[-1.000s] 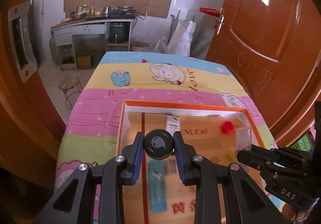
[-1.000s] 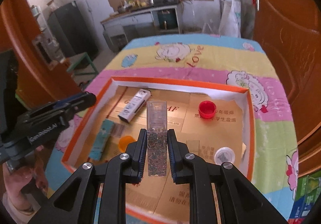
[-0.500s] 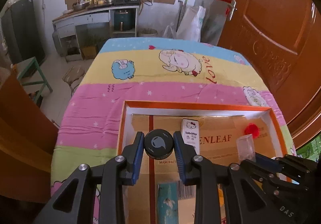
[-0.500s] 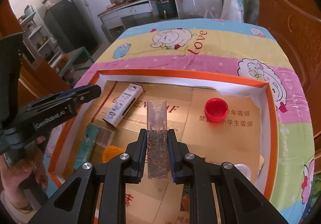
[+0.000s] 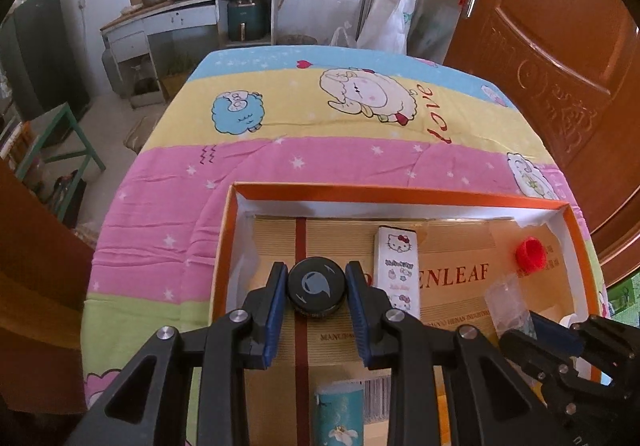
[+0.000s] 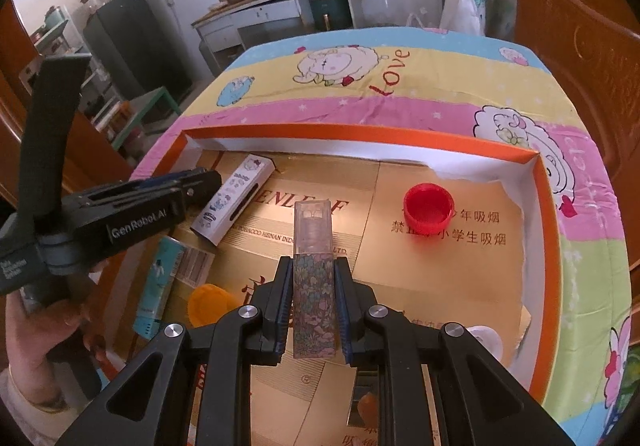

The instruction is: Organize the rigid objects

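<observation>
My left gripper [image 5: 317,290] is shut on a round black lid [image 5: 317,289], held over the left part of the orange-rimmed box [image 5: 400,193]. Seen from the right wrist, the left gripper [image 6: 200,182] hovers at the box's left wall, a hand under it. My right gripper [image 6: 314,286] is shut on a tall floral bottle with a clear cap [image 6: 313,278], above the box's cardboard floor. That bottle's clear cap [image 5: 506,300] pokes out of the right gripper at the lower right of the left wrist view.
In the box lie a white cartoon-cat carton [image 6: 234,204], a red cap [image 6: 428,206], a teal carton [image 6: 158,282], an orange lid [image 6: 208,302] and a white round lid [image 6: 486,338]. The box sits on a striped cartoon cloth [image 5: 320,118]. A brown door [image 5: 560,46] stands right.
Both grippers have sunk closer to the box with their objects still held. The left one has moved over the box's left part; the left wrist view now shows more of the cloth and room.
</observation>
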A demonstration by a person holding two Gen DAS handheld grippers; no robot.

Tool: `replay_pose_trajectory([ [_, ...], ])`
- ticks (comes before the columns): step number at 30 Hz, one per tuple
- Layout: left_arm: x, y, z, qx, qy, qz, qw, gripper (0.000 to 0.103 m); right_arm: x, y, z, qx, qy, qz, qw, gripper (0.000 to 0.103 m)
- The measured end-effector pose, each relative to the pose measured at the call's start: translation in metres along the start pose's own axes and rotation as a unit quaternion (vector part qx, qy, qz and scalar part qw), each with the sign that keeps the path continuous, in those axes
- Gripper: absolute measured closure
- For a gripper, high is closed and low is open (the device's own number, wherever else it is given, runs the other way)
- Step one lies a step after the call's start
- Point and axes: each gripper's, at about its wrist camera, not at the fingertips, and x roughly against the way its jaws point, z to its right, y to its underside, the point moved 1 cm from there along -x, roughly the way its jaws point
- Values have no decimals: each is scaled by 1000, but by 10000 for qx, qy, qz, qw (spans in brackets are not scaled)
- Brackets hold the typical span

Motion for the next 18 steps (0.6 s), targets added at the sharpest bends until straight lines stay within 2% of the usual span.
replay_pose_trajectory([
  [14, -2, -1, -2, 15, 96, 17, 10000, 71, -4, 0, -2, 85, 92, 39, 9999, 83],
  [18, -1, -1, -2, 22, 110, 35, 9999, 71, -2, 1, -2, 96, 41, 49, 9999, 78],
])
